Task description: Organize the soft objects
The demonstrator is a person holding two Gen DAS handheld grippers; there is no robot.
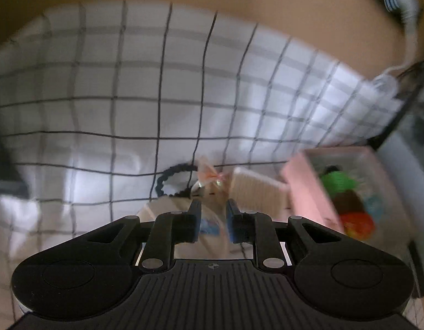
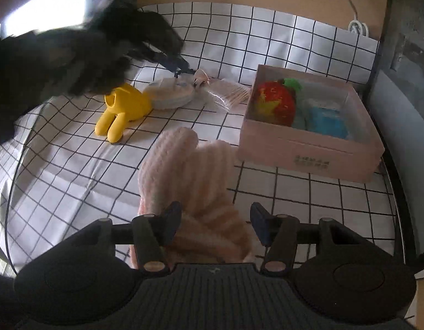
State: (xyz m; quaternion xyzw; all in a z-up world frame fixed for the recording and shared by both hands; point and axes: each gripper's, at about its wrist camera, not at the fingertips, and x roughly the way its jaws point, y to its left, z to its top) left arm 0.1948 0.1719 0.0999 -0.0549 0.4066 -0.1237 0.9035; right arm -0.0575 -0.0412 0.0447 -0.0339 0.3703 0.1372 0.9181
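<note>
A pink knitted mitten (image 2: 190, 176) lies on the checked cloth (image 2: 74, 170), its cuff between the fingers of my right gripper (image 2: 216, 224), which is open; the right pad stands clear of it. The pink box (image 2: 308, 148) holds a red strawberry plush (image 2: 278, 104) and a blue soft item (image 2: 326, 122). My left gripper (image 1: 213, 217), blurred, has a narrow gap between its pads and nothing pinched; a round white pack (image 2: 170, 93) shows beneath it. A dark hair tie (image 1: 170, 181) lies just ahead. The left gripper (image 2: 184, 67) hovers over that pack in the right wrist view.
A yellow rubber toy (image 2: 124, 107) lies left of the round pack. A clear packet of sticks (image 2: 228, 93) sits between pack and box. A dark fuzzy sleeve (image 2: 74, 55) fills the upper left. The round table's black rim (image 2: 399, 192) runs behind the box. A white cable (image 2: 357, 26) coils at the back.
</note>
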